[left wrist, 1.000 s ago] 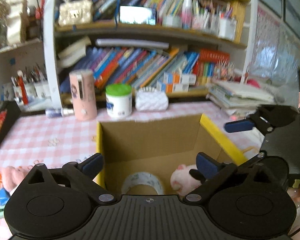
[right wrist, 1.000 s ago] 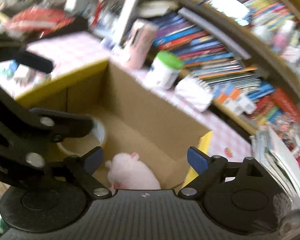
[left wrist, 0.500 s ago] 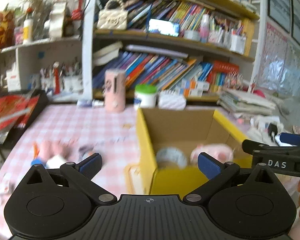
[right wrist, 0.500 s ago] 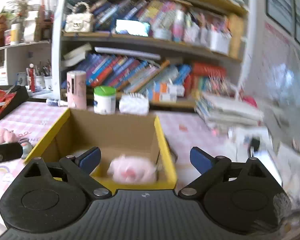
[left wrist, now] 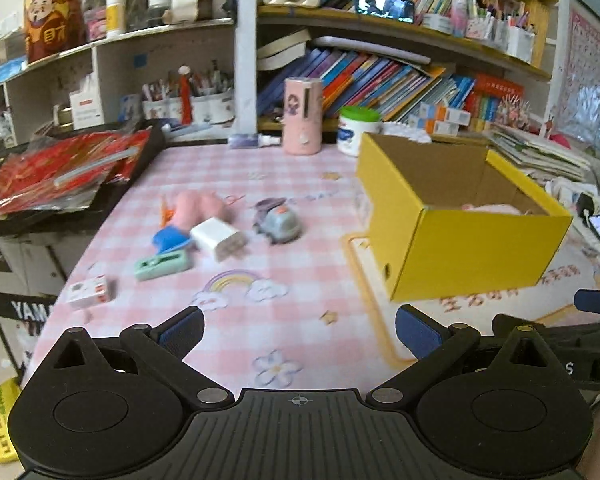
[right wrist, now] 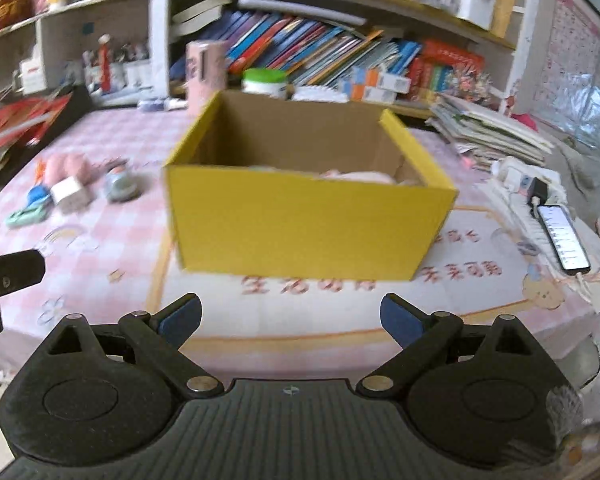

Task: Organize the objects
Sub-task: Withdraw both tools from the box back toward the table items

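Note:
A yellow cardboard box (left wrist: pixel 468 246) stands open on the pink checked table (left wrist: pixel 284 320); it also shows in the right wrist view (right wrist: pixel 308 226). A pink plush toy (right wrist: pixel 356 176) lies inside it. Left of the box lie a pink toy (left wrist: pixel 194 208), a white charger (left wrist: pixel 218 238), a grey toy car (left wrist: pixel 278 222), a blue piece (left wrist: pixel 170 240), a green case (left wrist: pixel 162 266) and a small white box (left wrist: pixel 88 292). My left gripper (left wrist: pixel 298 332) is open and empty, near the table's front edge. My right gripper (right wrist: pixel 290 316) is open and empty in front of the box.
A pink cylinder (left wrist: pixel 302 116) and a green-lidded jar (left wrist: pixel 358 130) stand behind the box before bookshelves. A phone (right wrist: pixel 562 238) lies at the right. Red packets (left wrist: pixel 56 168) fill a black tray at the left. Stacked papers (right wrist: pixel 488 132) sit at back right.
Both grippers have pulled back and up from over the box to the table's front edge. The box interior is now mostly hidden, and the loose objects on the left have come into view.

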Tool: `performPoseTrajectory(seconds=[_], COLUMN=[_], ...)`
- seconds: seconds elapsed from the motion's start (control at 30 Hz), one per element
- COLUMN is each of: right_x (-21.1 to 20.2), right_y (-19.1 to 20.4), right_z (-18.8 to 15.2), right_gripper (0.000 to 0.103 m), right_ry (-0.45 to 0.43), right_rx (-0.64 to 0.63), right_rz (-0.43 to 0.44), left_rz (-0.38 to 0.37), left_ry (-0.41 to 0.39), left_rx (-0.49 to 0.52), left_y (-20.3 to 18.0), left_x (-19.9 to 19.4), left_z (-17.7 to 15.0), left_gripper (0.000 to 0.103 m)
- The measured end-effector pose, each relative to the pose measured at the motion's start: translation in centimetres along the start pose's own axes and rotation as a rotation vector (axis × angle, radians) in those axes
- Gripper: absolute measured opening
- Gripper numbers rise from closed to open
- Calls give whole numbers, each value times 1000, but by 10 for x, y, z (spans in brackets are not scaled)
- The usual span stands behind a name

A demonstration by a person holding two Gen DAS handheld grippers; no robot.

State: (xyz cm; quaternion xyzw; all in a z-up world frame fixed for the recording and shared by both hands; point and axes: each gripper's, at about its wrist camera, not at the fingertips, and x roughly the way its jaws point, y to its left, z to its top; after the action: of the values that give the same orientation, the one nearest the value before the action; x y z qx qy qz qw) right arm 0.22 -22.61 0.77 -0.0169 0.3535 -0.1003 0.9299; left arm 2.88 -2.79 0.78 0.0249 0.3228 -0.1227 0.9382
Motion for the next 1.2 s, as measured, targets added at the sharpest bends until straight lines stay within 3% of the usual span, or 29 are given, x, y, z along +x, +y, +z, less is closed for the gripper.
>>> performPoseTrajectory(seconds=[0.53,1.2], right_x=[-13,-14], right_y=[86,151], right_z=[-23,-4], right_gripper=[98,99], right_ry=[63,59], right_rx=[-86,-129], right_rz=[129,227], left_rz=[83,166], left_ry=[70,62], left_rx=[-25,-105], left_y=[64,120], left_x=[-24,-36], left_z=[-32,-35], left_gripper=[103,103])
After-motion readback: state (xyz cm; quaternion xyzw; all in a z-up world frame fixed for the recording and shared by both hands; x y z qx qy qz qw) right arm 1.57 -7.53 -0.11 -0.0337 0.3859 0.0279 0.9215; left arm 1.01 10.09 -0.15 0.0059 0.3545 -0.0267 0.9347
